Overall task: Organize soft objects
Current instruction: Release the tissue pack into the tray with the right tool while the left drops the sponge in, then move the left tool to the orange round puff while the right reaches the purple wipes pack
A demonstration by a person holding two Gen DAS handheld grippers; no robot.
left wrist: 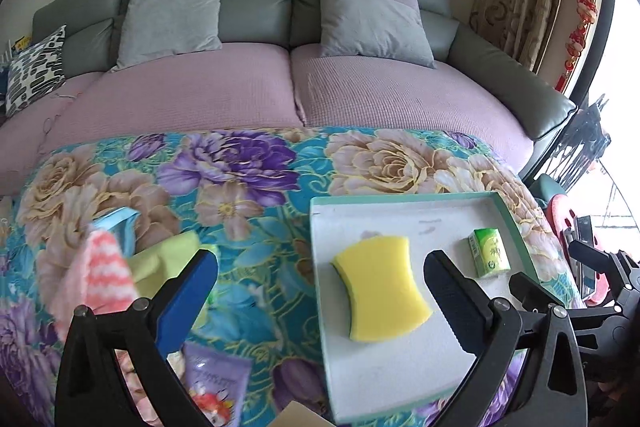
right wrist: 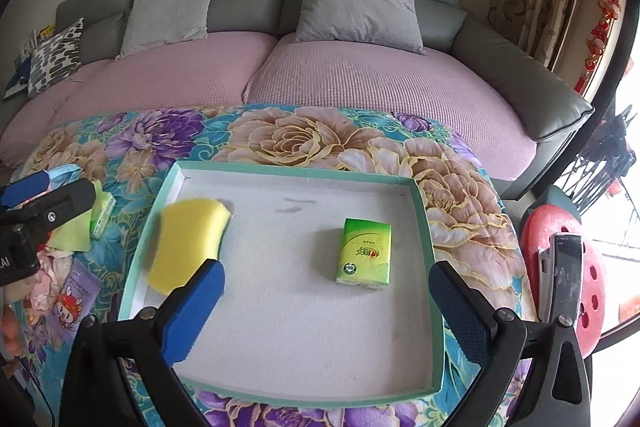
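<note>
Looking along the left claw (left wrist: 320, 279), its jaws stand wide and empty over the yellow sponge (left wrist: 380, 293) lying in the shallow tray (left wrist: 400, 198); the next pick should come from the cloth pile (left wrist: 108, 267) at left, approached low and squarely. From the right claw (right wrist: 326, 285), jaws equally wide and empty, the tissue pack (right wrist: 365, 253) rests mid-tray, and the left claw's frame crowds that pile.

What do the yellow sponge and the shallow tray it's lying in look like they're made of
Yellow sponge: soft foam, matte and porous-looking, with a thin darker layer along one edge, probably a scouring pad. Tray: likely cardboard, a thin teal rim with a dull white lining and cut corner seams, though thin plastic can't be ruled out.
</note>
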